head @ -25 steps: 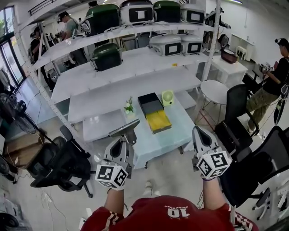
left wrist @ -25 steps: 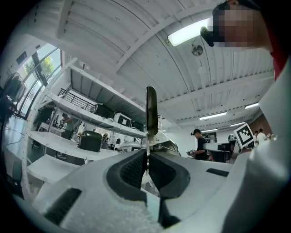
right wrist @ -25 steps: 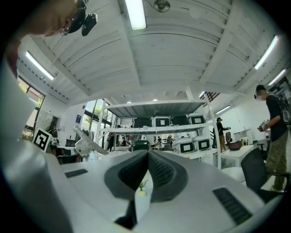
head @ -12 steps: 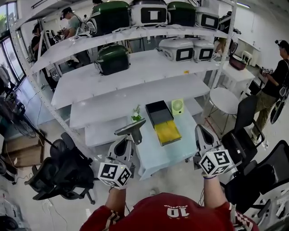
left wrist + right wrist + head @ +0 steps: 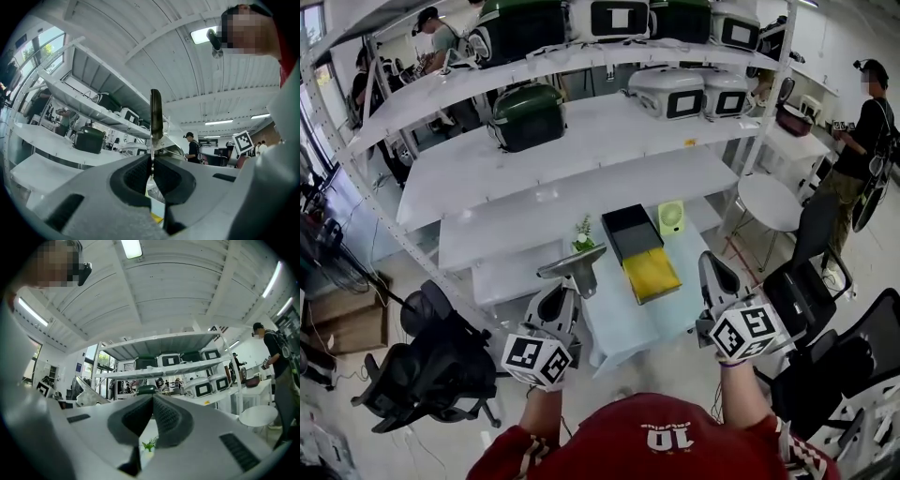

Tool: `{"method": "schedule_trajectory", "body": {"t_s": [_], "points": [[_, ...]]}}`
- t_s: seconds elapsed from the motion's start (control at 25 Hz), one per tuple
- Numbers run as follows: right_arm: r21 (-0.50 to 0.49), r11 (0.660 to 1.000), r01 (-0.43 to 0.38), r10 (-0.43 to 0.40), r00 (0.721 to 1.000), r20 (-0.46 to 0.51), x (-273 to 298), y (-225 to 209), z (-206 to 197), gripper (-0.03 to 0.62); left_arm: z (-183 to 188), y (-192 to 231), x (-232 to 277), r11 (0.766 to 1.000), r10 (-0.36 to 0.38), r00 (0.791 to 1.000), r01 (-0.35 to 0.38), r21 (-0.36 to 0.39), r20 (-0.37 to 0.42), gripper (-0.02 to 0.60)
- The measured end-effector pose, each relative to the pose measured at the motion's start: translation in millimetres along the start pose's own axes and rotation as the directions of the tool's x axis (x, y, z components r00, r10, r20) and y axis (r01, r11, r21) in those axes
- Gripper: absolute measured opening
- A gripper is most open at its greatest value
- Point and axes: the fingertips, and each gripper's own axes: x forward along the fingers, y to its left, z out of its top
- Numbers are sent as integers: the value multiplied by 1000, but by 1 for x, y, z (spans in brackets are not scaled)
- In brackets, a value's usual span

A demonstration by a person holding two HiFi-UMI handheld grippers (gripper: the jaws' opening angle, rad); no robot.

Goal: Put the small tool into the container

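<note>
Left gripper point(image 5: 563, 296) clamped on the stem of a grey flat-bladed metal tool point(image 5: 573, 265), held off the pale tabletop's point(image 5: 623, 317) left edge. The tool is probably light, stiff and slippery, so the stem suits gripping. Right gripper point(image 5: 713, 270) closed, empty.
</note>
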Motion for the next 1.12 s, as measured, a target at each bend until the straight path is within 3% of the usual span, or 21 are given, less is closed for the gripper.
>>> {"method": "schedule_trajectory", "body": {"t_s": [0.44, 0.84, 1.12], "points": [[18, 999, -33, 33, 999, 6, 19, -25, -8, 5, -21, 8, 34, 999, -24, 999, 23, -35, -38, 0], [56, 988, -143, 141, 989, 52, 64, -46, 6, 5, -20, 10, 76, 1000, -1, 999, 2, 15, -41, 0], [76, 989, -130, 127, 991, 50, 78, -73, -4, 5, -46, 11, 110, 999, -22, 995, 20, -28, -93, 0]]}}
